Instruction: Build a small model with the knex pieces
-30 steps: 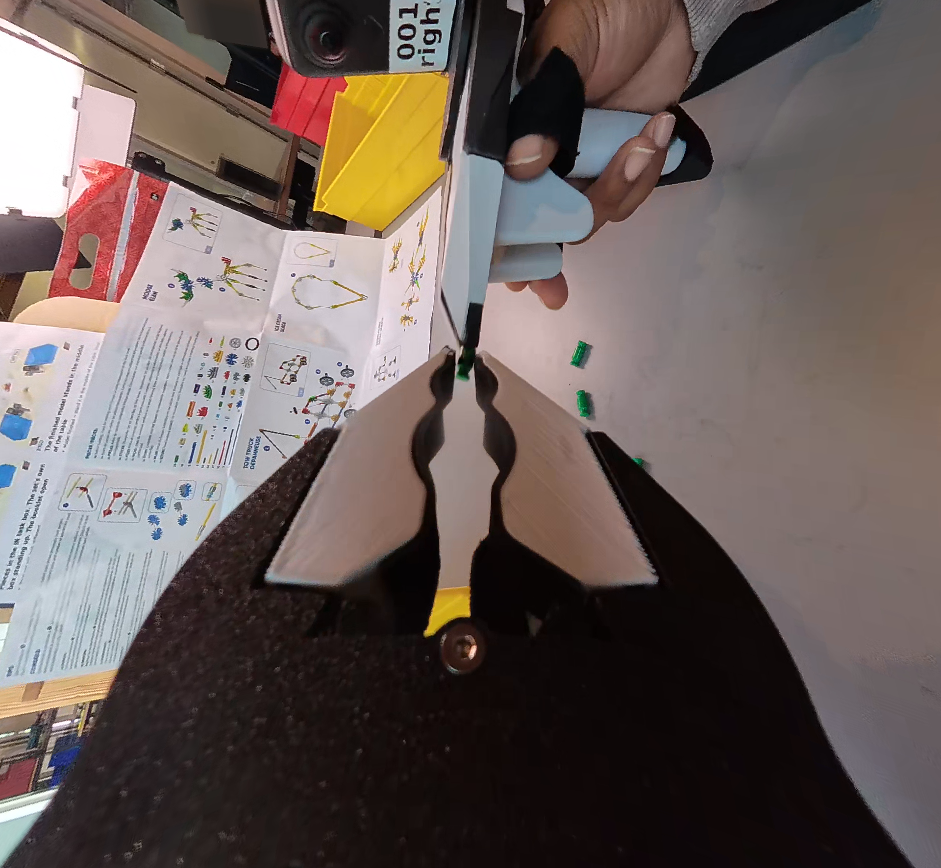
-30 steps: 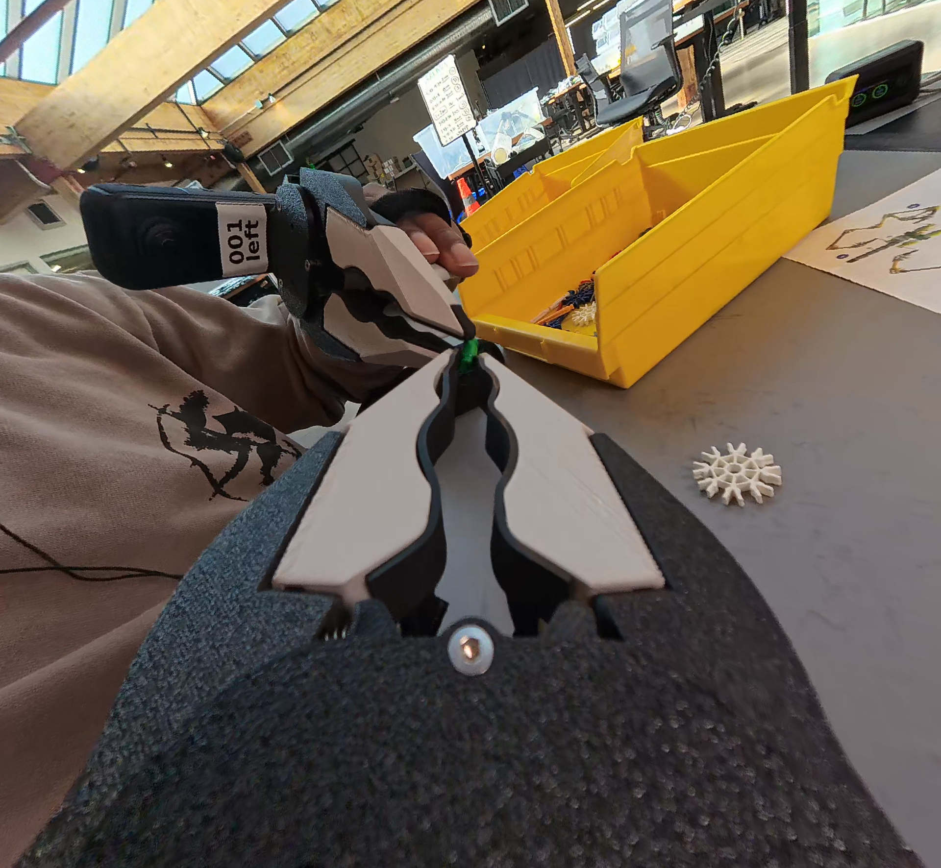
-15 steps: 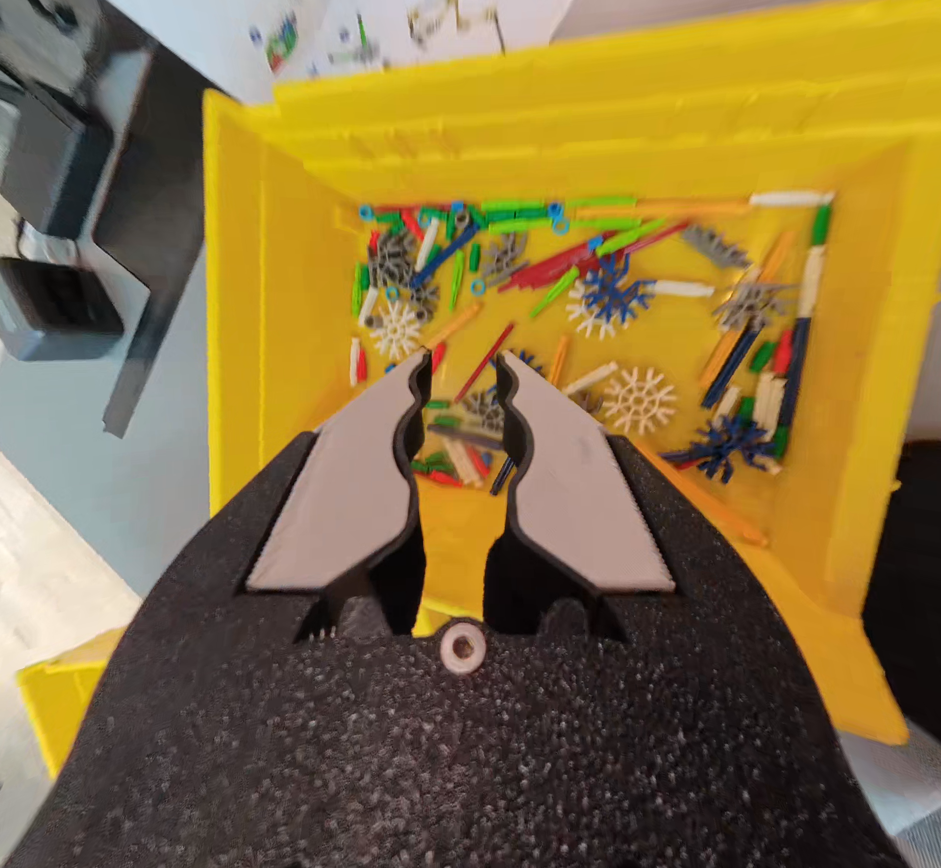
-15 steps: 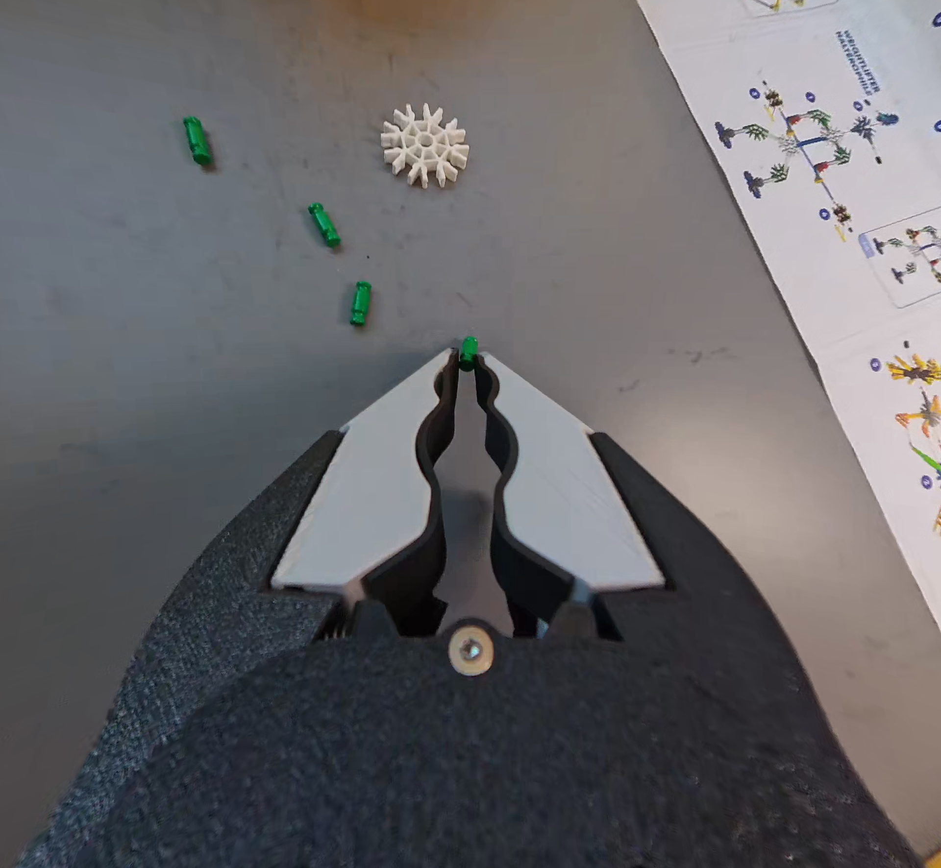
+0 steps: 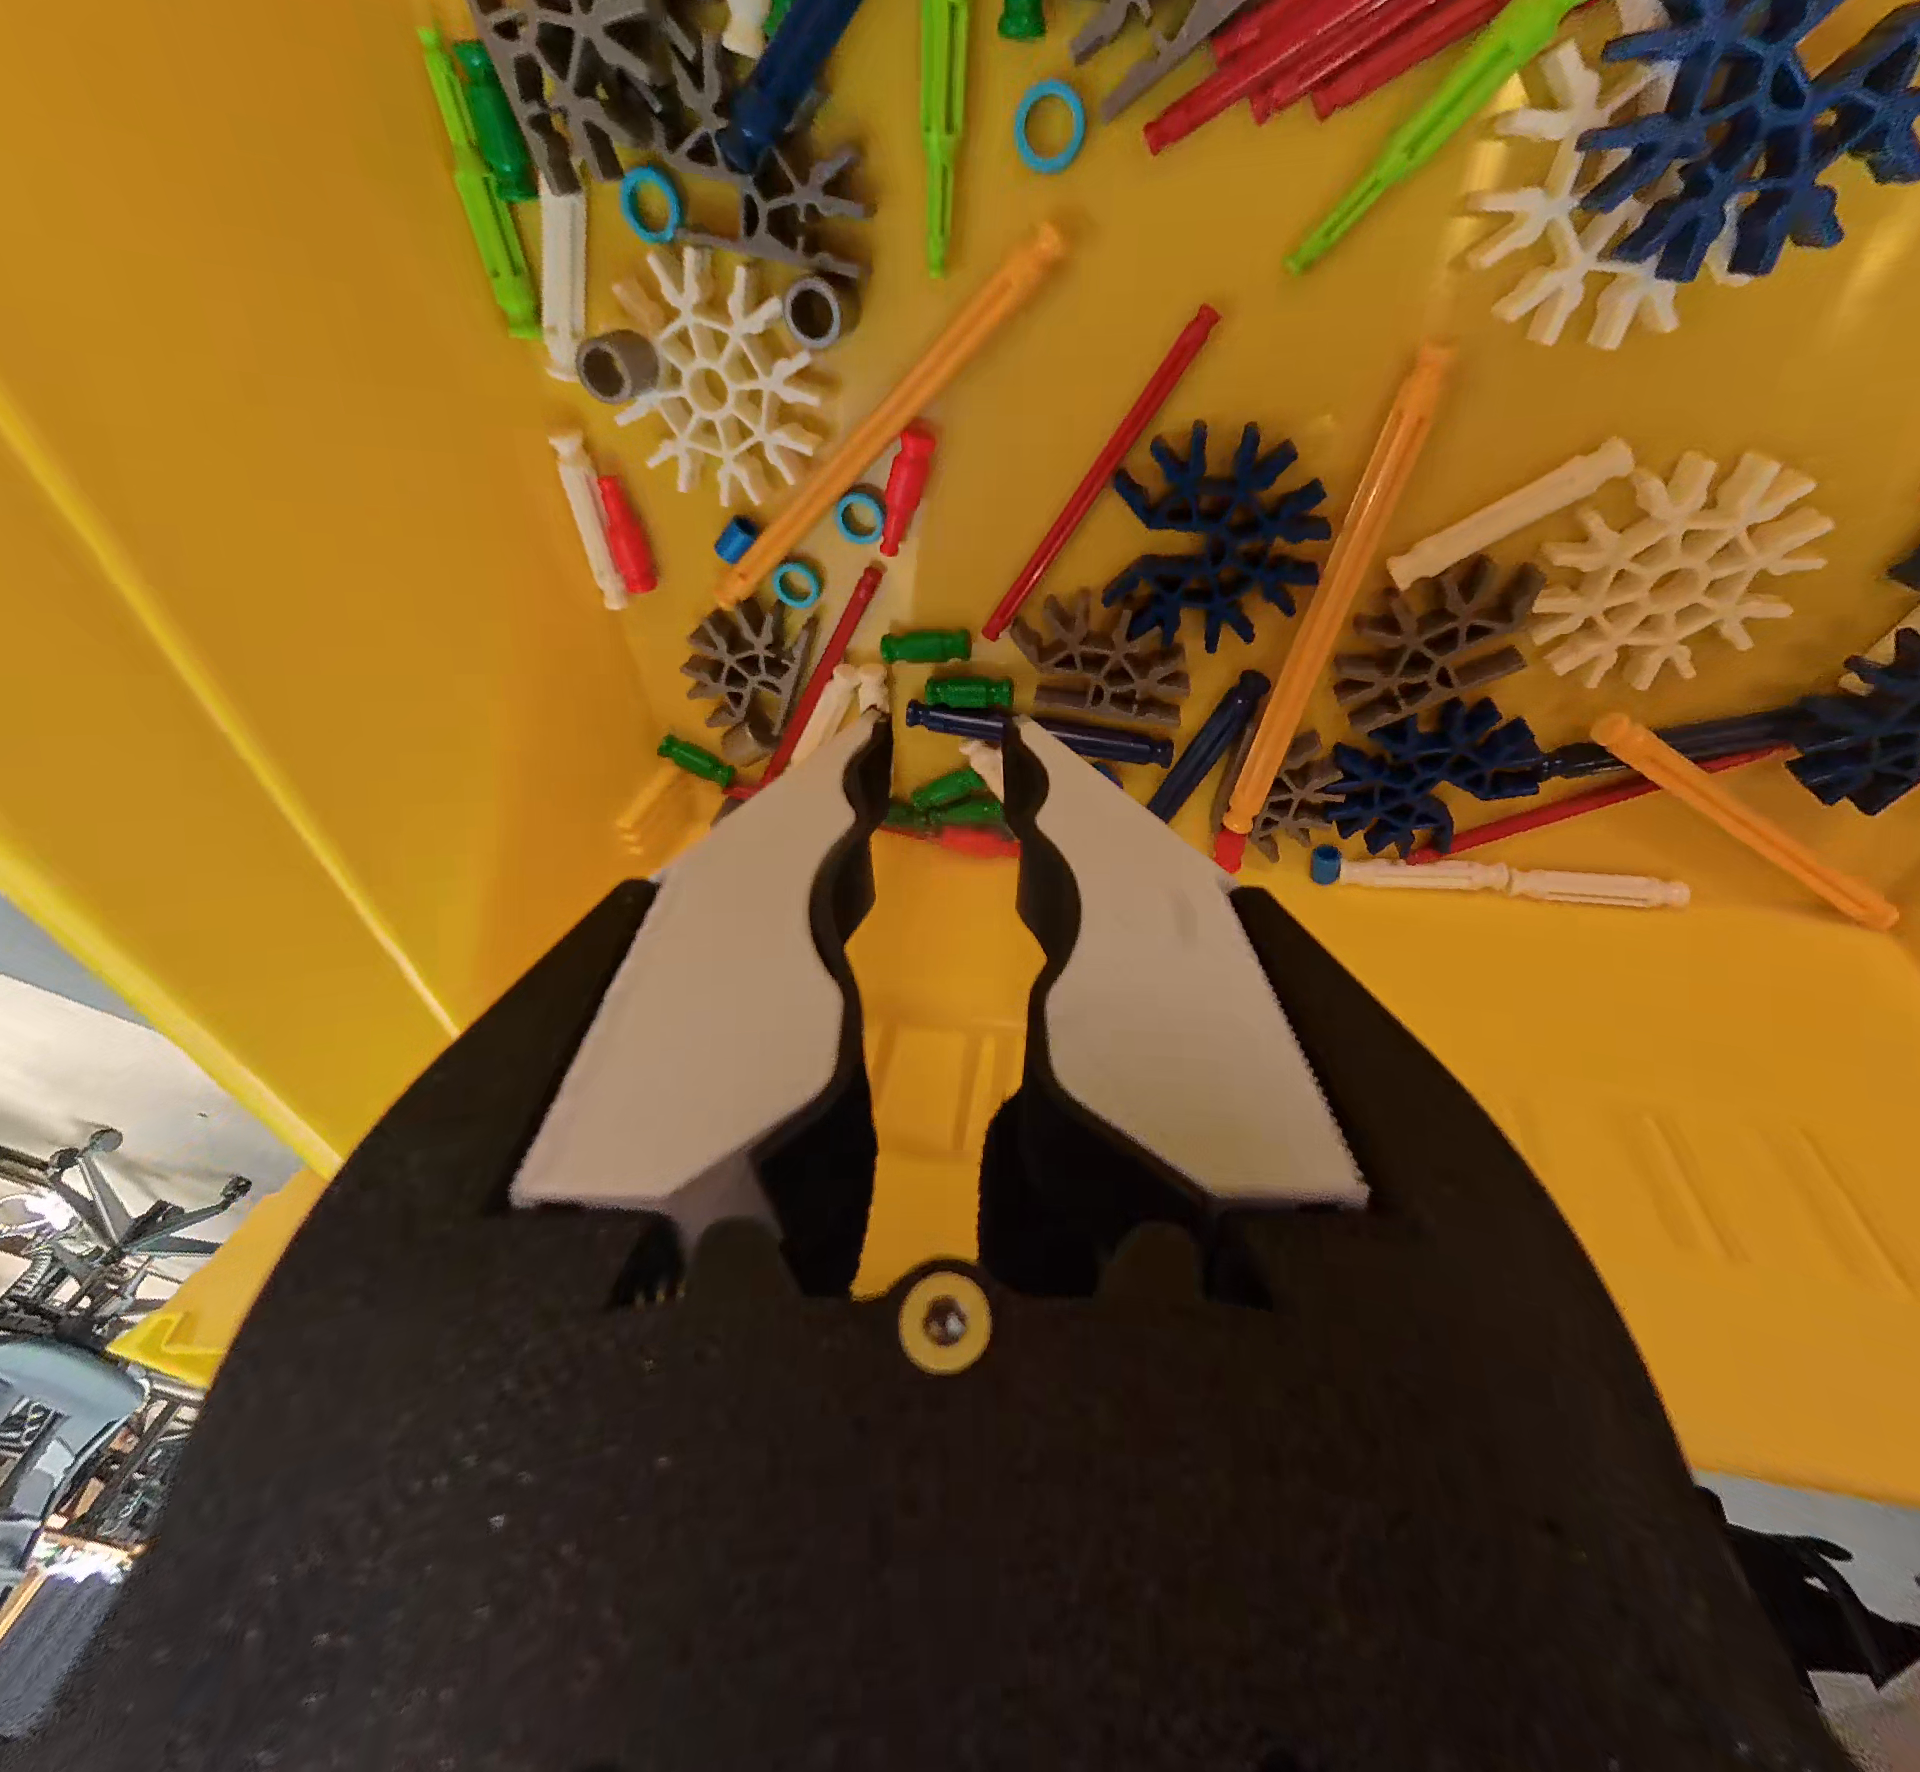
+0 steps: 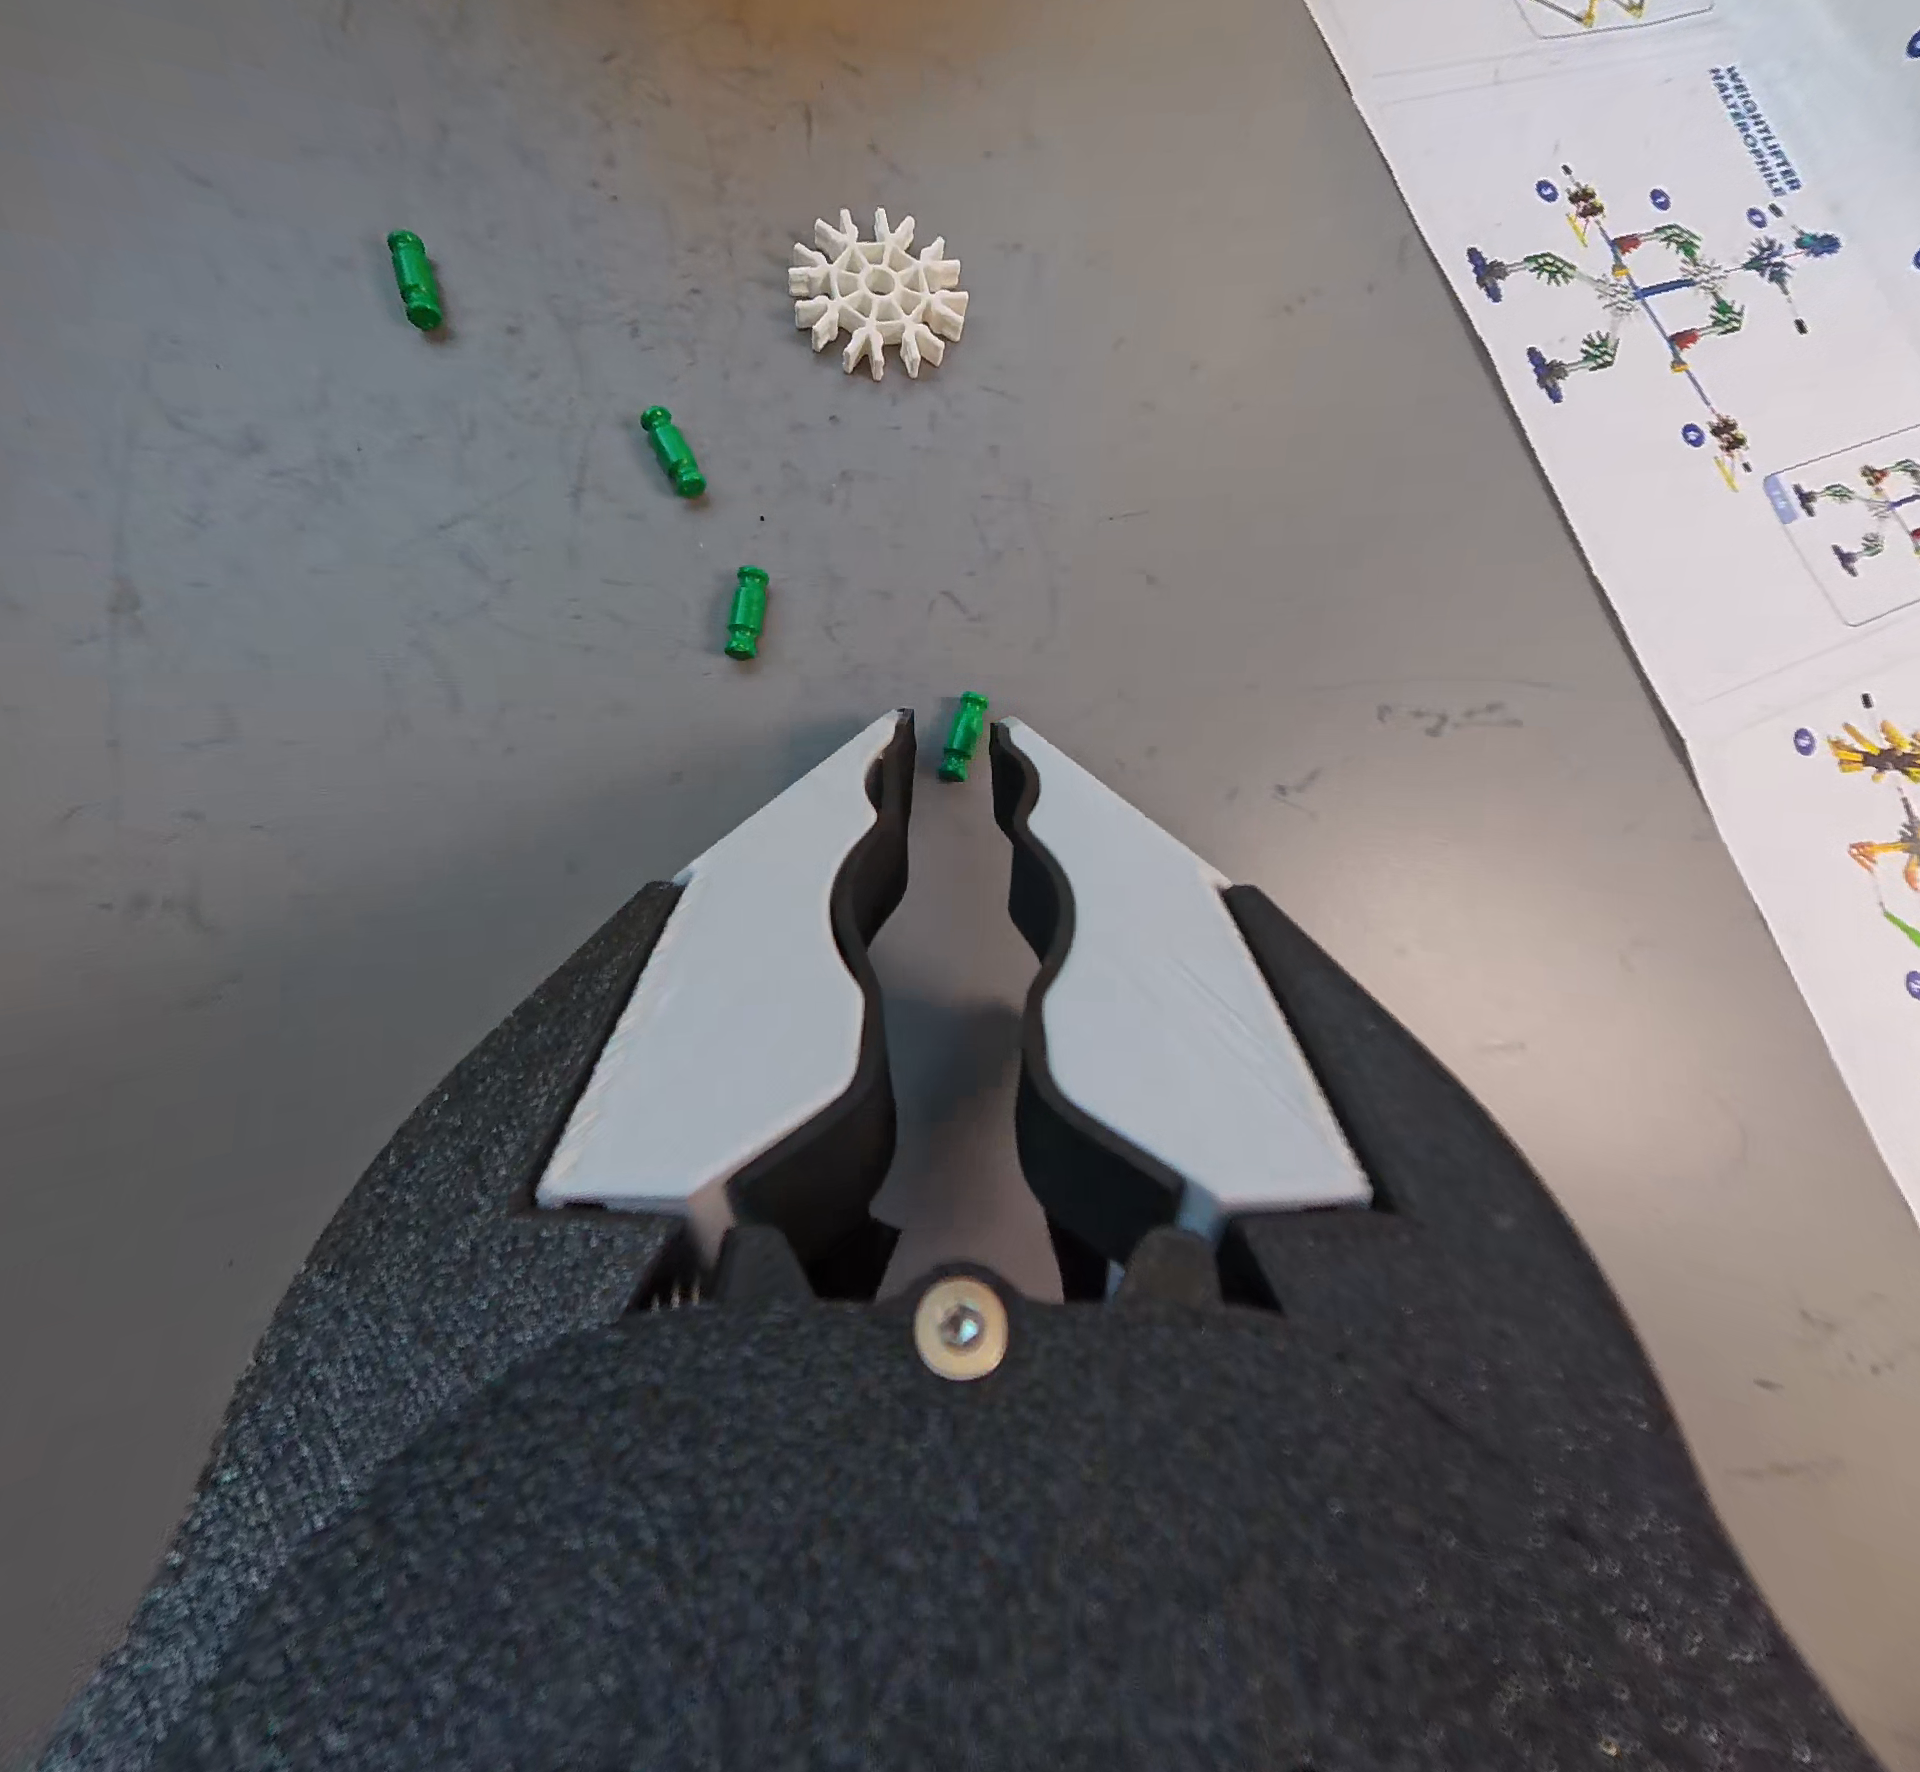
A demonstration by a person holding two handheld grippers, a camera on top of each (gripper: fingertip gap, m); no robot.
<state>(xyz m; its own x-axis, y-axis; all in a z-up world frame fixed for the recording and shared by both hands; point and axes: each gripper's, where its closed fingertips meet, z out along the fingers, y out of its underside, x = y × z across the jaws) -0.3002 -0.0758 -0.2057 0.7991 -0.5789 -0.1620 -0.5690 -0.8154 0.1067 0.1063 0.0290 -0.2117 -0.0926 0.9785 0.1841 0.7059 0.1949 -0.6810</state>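
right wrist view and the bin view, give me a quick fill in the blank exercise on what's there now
1. The right gripper is ____, with a small green rod lying loose between its tips.
2. Counting that one, ____ green rods lie on the grey table.
3. The white connector is shaped like a ____.
4. The left gripper hangs open inside a ____ bin.

Missing words: open; four; snowflake; yellow

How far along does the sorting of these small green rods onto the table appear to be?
Three green rods lie on the grey table near a white connector. A fourth green rod sits between the open right tool. The open left tool is inside the yellow bin, where more green rods remain.
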